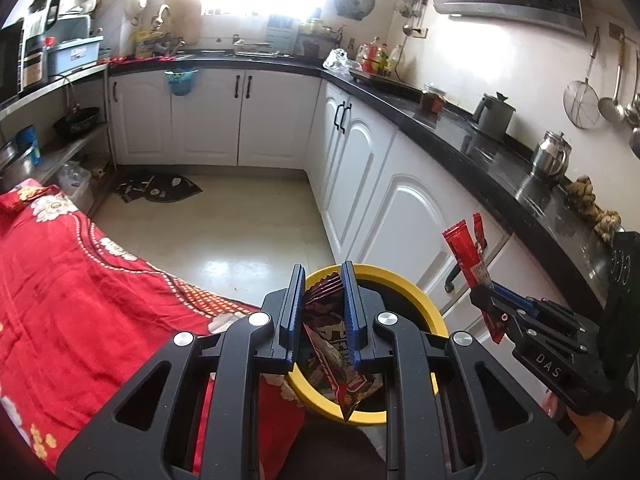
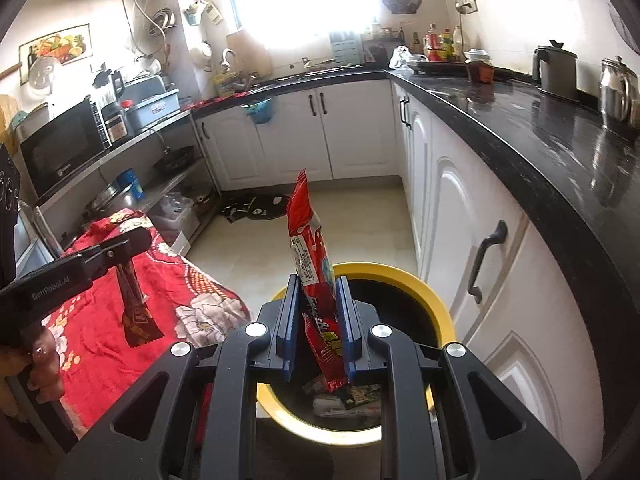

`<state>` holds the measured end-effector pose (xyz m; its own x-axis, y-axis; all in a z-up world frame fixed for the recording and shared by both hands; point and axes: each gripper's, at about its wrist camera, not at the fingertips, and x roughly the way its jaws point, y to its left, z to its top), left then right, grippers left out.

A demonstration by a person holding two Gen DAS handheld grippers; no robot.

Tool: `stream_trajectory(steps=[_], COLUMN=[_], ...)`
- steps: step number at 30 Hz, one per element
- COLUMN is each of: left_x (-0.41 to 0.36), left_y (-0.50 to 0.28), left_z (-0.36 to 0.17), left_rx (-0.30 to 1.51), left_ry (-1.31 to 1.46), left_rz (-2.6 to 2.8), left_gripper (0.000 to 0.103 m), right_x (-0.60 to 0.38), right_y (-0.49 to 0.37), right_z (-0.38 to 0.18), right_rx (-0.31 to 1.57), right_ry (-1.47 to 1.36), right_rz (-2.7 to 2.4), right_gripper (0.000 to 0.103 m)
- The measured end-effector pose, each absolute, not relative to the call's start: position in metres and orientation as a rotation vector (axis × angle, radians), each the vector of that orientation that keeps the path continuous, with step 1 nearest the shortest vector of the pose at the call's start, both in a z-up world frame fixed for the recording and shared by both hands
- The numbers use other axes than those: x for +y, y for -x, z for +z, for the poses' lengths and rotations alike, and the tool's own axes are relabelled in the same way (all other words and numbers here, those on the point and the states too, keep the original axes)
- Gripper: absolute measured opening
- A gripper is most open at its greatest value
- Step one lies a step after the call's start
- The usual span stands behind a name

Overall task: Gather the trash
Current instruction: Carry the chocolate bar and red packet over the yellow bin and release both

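Left tongs (image 1: 323,280) clamping dark wrapper (image 1: 340,364), right tongs (image 2: 319,292) clamping red wrapper (image 2: 310,248), above yellow-rimmed bin (image 2: 430,292).

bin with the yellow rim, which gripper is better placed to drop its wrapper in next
Left, probably. The left gripper holds its dark wrapper hanging inside the bin's yellow rim; the right gripper's red wrapper stands upright.

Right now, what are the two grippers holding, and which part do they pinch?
The left hand-held gripper pinches a dark snack wrapper near its upper end. The right hand-held gripper pinches a red snack wrapper low on its length.
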<state>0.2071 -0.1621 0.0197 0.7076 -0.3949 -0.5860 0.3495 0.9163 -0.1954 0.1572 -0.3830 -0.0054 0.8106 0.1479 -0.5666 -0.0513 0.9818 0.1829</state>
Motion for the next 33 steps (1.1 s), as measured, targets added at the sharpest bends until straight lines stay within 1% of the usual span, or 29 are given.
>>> stream_trajectory(steps=[13,33], left_x=[-0.187,-0.204], left_y=[-0.221,-0.249], left_z=[-0.003,-0.040], left_rx=[0.695,0.758], left_ry=[0.027,0.005], left_rz=[-0.447,-0.485], left_gripper=[0.013,0.013], right_x=[-0.391,-0.391], right_y=[-0.164,-0.189], right_z=[-0.025,-0.078], right_rx=[0.652,0.776], right_ry=[-0.179,-0.211], right_rz=[0.074,0.075], right_gripper=[0.018,0.020])
